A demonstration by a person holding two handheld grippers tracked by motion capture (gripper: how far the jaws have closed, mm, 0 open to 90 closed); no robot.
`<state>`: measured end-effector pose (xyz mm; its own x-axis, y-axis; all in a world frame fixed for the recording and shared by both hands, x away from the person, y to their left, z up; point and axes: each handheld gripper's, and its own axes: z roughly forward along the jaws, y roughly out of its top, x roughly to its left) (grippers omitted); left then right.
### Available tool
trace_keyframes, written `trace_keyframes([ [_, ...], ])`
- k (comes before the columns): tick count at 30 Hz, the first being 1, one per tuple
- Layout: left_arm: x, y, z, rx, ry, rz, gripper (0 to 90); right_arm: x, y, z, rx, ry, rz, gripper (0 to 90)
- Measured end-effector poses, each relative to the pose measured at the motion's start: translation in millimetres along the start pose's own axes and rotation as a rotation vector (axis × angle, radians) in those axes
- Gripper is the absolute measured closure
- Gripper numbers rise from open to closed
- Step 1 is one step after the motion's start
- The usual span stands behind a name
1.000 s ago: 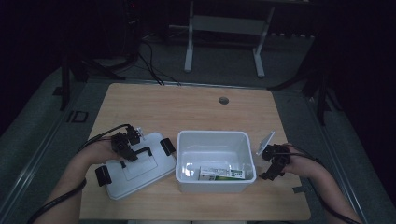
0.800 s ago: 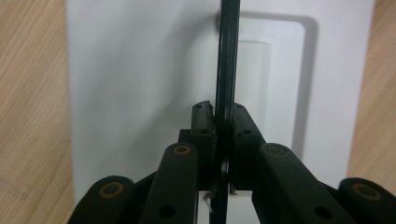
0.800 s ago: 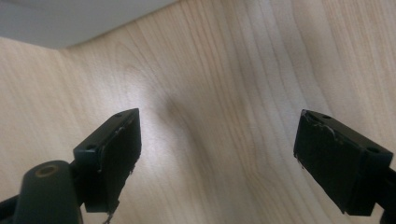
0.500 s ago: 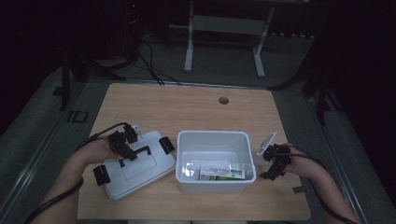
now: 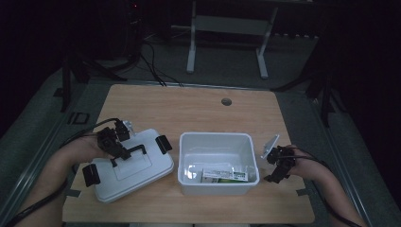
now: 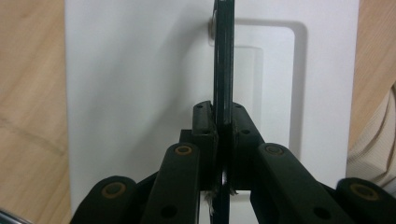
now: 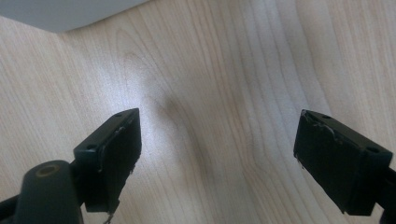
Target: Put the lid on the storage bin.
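Beside the white bin [image 5: 218, 163], the left claw [image 6: 218, 122] pinches the lid's handle [image 6: 223, 65]; the right claw [image 7: 217, 158] apparently hangs open over bare table [image 7: 224, 70].

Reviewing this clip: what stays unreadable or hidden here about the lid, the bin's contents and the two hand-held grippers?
- High view: print on the packets in the white bin is too small and dim to read.
- Left gripper view: the lid is cut off by the frame edges; the left hand-held gripper, shut on the lid handle, hides the handle's lower part.
- Right gripper view: the right hand-held gripper is open over bare table; the bin's corner is cut off.
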<state>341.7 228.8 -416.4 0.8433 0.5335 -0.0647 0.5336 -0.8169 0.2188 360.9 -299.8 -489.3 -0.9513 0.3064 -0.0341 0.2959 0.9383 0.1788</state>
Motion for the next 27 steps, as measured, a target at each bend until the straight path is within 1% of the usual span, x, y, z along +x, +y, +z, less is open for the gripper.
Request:
trace_keyframes([
  [1,-1.1,0.0,-5.1,-0.009,-0.002,-0.001,83.9,0.0,-0.2,-0.2,0.0,0.002,-0.001,14.8],
  [4,-4.8,2.0,-17.7,-0.015,0.008,0.012,83.9,0.7,-0.2,-0.9,0.0,-0.001,-0.008,14.8],
  [9,-11.2,6.4,-38.0,-0.017,0.028,0.033,83.9,2.4,0.6,-2.3,-0.005,-0.003,-0.017,14.9],
  [12,-14.8,9.4,-47.3,-0.024,0.032,0.041,83.9,3.5,1.2,-2.2,-0.003,0.002,-0.021,14.9],
  [15,-19.3,14.2,-55.9,-0.035,0.034,0.058,83.9,4.1,1.9,-1.8,-0.004,0.005,-0.026,15.8],
  [19,-24.5,22.7,-63.2,-0.036,0.047,0.07,83.9,4.6,2.8,-2.2,0.001,0.007,-0.029,15.8],
  [23,-33.0,35.9,-66.8,-0.027,0.041,0.106,83.9,4.6,3.2,-3.1,-0.003,0.01,-0.025,15.8],
  [25,-36.7,43.4,-67.7,-0.024,0.04,0.131,83.9,4.9,3.7,-3.2,-0.002,0.005,-0.027,15.8],
  [27,-39.7,50.6,-67.1,-0.031,0.034,0.141,83.9,5.1,4.4,-3.1,-0.003,0.005,-0.027,15.8],
])
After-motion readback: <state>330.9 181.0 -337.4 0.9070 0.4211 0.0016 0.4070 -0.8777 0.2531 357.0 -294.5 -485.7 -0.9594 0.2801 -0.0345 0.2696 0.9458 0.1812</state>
